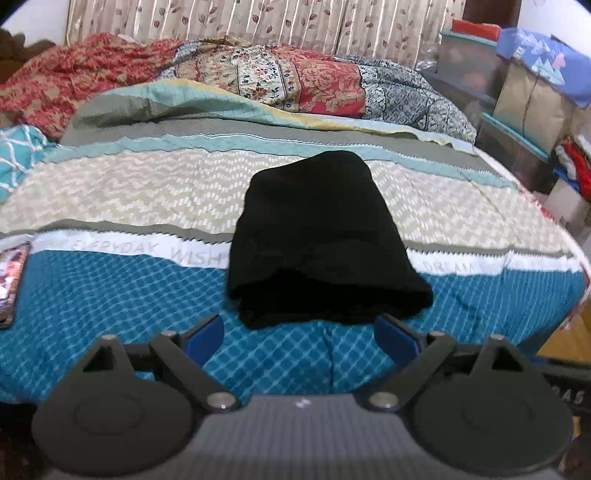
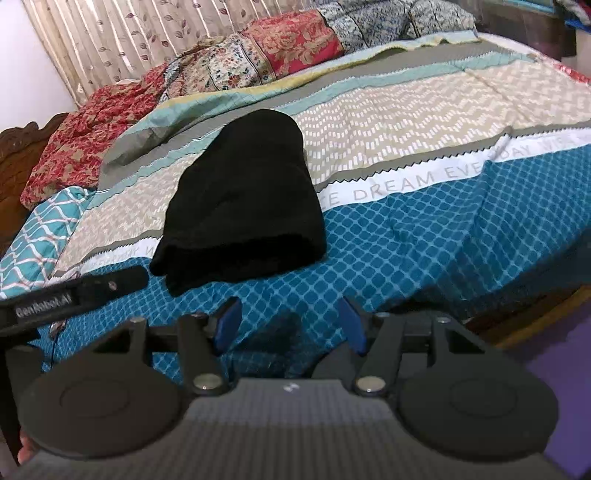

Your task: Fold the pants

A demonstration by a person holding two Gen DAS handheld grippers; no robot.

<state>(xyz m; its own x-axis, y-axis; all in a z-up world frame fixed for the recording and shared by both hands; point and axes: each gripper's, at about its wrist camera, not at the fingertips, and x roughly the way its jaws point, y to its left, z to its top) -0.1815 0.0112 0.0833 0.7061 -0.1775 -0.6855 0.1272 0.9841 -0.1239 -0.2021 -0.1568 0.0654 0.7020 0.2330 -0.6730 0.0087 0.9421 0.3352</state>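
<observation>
The left tool [image 1: 299, 330] hangs low over the near edge of the bed, its blue pads [image 1: 206, 338] spread wide and holding nothing. The right tool [image 2: 290, 325] sits likewise above the blue diamond-patterned part of the bedspread [image 2: 406, 251], its pads apart and empty. In the right wrist view the left tool's black body juts in from the left, just short of the pants [image 2: 243, 206].

Just beyond both tools, the black pants [image 1: 321, 243] lie folded into a compact stack on the bedspread [image 1: 110, 291], crossing the white lettered band. A phone [image 1: 11, 280] rests at the bed's left edge. Farther back a red floral quilt [image 1: 258, 77] is bunched along the bed, with leaf-print curtains [image 1: 258, 22] behind it and storage boxes [image 1: 517, 92] to the right.
</observation>
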